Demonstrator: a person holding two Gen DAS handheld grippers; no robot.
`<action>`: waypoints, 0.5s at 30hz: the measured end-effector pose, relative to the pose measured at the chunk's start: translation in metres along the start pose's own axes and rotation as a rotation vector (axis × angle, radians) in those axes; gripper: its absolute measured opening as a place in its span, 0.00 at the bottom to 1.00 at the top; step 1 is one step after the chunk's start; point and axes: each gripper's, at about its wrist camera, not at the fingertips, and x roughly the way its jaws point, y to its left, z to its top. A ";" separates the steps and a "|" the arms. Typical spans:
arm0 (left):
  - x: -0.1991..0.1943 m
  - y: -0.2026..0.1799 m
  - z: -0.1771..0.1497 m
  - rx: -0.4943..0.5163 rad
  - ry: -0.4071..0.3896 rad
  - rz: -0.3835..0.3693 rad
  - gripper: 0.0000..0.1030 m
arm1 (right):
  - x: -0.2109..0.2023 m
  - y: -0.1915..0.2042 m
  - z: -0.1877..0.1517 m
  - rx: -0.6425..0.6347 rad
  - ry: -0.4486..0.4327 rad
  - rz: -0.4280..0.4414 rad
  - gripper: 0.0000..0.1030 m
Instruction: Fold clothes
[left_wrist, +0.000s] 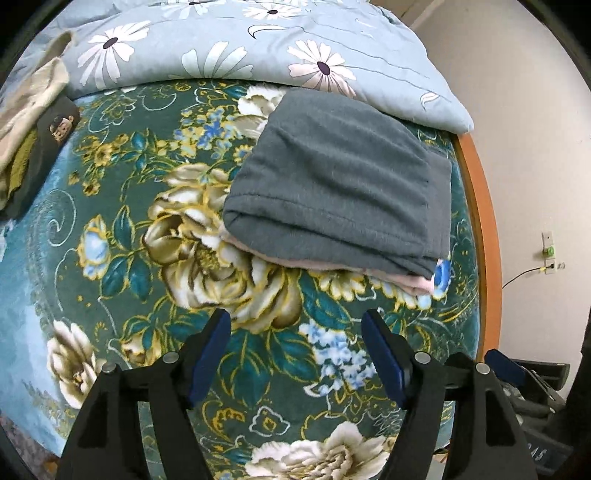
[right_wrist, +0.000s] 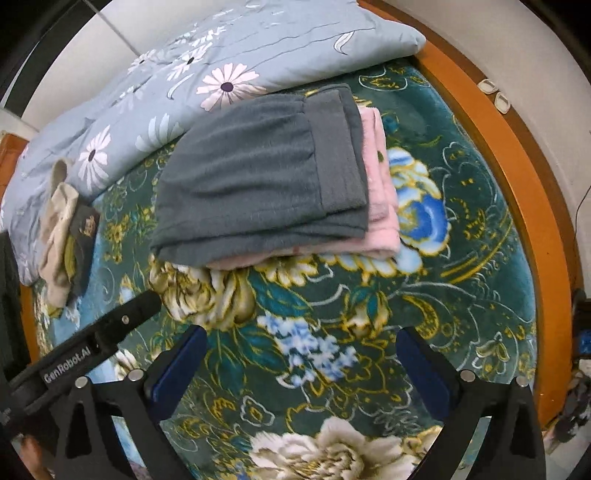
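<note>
A folded grey garment (left_wrist: 340, 181) (right_wrist: 266, 181) lies on top of a folded pink garment (left_wrist: 417, 282) (right_wrist: 380, 192) on the green floral blanket (left_wrist: 184, 229) (right_wrist: 332, 295). My left gripper (left_wrist: 295, 325) hangs open above the blanket, in front of the stack, with nothing between its blue pads. My right gripper (right_wrist: 301, 339) is also open and wide, above the blanket in front of the stack, and holds nothing. The side of the left gripper (right_wrist: 122, 317) shows at the lower left of the right wrist view.
A light blue daisy-print quilt (left_wrist: 236, 44) (right_wrist: 207, 70) lies behind the stack. A heap of beige and dark clothes (left_wrist: 29, 122) (right_wrist: 66, 232) sits at the left. The orange wooden bed frame (left_wrist: 484, 229) (right_wrist: 524, 206) runs along the right edge, with a wall beyond.
</note>
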 end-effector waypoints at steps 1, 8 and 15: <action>-0.001 -0.002 -0.002 0.005 -0.001 0.004 0.72 | -0.001 -0.001 -0.003 -0.009 -0.002 -0.004 1.00; -0.008 -0.016 -0.008 -0.025 -0.035 0.056 0.91 | -0.003 -0.022 -0.007 -0.056 -0.070 0.000 1.00; -0.005 -0.038 -0.018 -0.115 -0.117 0.185 0.91 | 0.005 -0.047 0.012 -0.180 -0.136 0.072 1.00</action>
